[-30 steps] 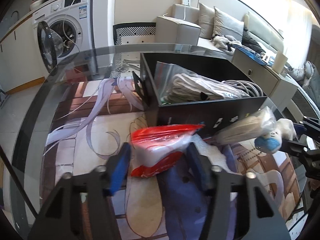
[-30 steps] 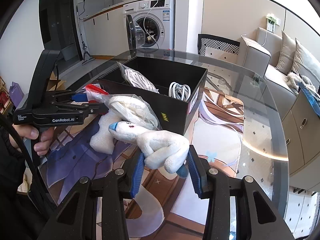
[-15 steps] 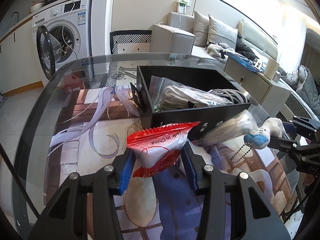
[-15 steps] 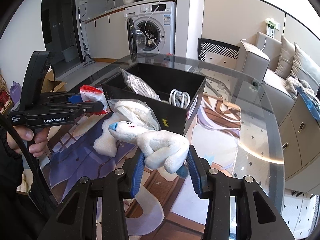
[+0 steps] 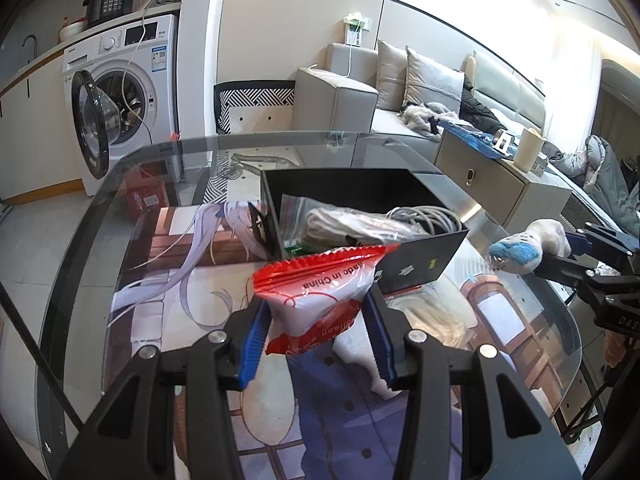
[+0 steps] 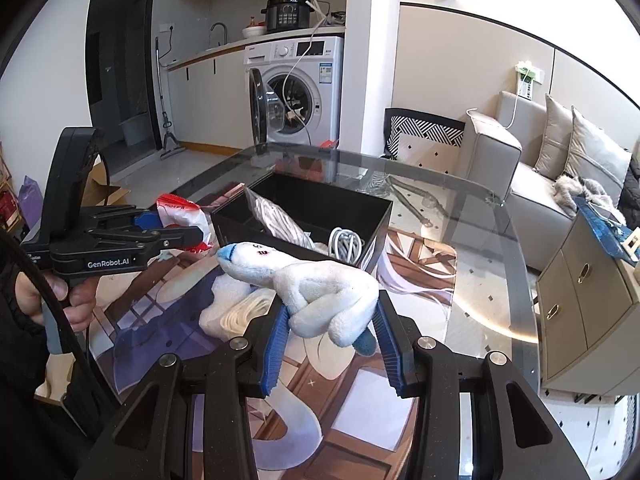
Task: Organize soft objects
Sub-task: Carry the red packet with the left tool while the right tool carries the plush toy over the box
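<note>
My left gripper point(image 5: 316, 332) is shut on a red and white plastic packet point(image 5: 320, 288) and holds it above the table, in front of the black box point(image 5: 416, 268). My right gripper point(image 6: 330, 336) is shut on a white plush toy with blue tips point(image 6: 316, 288), also held above the table; the toy shows at the right of the left wrist view point(image 5: 520, 246). The box point(image 6: 376, 216) holds a bagged white cloth point(image 5: 344, 224) and a coiled grey cable point(image 5: 428, 216). A bagged white soft item point(image 6: 236, 312) lies on the mat below.
The glass table point(image 6: 500, 216) carries a printed mat point(image 5: 168, 280). A washing machine point(image 5: 124, 92) with its door open stands behind, a grey sofa point(image 6: 532, 168) and a low cabinet point(image 6: 584, 304) to the right.
Both grippers have risen with their loads. The red packet and the plush toy now sit higher above the table, and the box looks farther below.
</note>
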`<action>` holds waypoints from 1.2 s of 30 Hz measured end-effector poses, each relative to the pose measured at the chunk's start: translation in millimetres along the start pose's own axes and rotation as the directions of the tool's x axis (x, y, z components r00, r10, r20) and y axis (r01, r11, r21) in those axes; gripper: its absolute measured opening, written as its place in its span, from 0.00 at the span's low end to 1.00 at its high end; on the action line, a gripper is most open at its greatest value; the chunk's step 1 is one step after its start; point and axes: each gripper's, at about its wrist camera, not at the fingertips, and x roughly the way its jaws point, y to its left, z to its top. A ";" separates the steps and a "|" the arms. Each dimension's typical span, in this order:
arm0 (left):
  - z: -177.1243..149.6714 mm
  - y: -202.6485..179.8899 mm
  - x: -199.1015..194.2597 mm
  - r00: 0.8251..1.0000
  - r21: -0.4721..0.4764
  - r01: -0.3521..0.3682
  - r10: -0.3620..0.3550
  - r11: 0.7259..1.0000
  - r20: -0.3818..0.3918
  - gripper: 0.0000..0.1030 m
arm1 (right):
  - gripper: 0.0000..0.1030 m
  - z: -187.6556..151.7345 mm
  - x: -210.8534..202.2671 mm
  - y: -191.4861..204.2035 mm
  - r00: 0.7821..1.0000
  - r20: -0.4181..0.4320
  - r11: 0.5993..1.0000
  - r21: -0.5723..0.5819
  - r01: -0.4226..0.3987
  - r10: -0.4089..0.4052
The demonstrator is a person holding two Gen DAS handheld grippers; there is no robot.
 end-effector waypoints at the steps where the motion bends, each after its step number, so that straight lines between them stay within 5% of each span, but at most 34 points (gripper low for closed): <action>1: 1.0 -0.5 -1.1 1.000 0.000 0.002 -0.002 1.000 0.003 0.43 | 0.40 0.5 0.1 0.0 1.000 0.002 1.000 0.002 0.003 -0.003; 36: 73.8 -13.9 16.3 0.997 0.053 0.044 -0.048 0.998 0.063 0.43 | 0.40 67.6 32.0 -19.3 0.982 0.072 0.971 0.179 0.158 -0.173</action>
